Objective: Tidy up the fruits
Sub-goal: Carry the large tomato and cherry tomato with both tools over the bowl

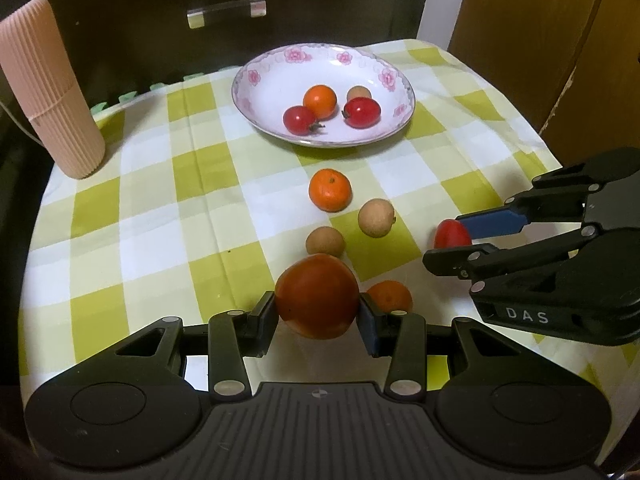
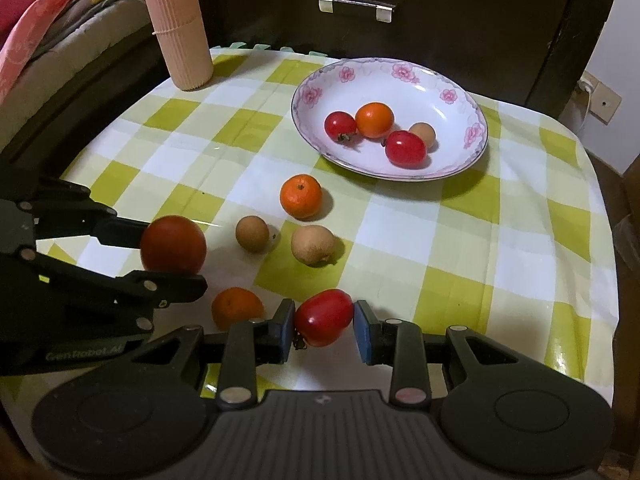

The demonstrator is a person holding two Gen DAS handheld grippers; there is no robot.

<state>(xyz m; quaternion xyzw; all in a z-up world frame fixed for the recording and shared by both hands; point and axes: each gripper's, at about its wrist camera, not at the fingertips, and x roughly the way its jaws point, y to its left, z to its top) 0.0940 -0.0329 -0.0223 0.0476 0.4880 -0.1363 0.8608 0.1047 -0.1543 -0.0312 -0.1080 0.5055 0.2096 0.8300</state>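
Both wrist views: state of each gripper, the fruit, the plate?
Left gripper: shut on the big tomato.
Right gripper: shut on a small red tomato.
Plate: upright, holds four fruits.
Orange, two brown fruits, second orange: loose on the cloth.
Pink tube: standing upright.

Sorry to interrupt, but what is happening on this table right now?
A person is sorting fruit with two handheld grippers. The left gripper grips a large tomato, and the right gripper is closed on a small red tomato. The flowered plate already holds four pieces. Two oranges and two brown fruits lie loose on the checked cloth.
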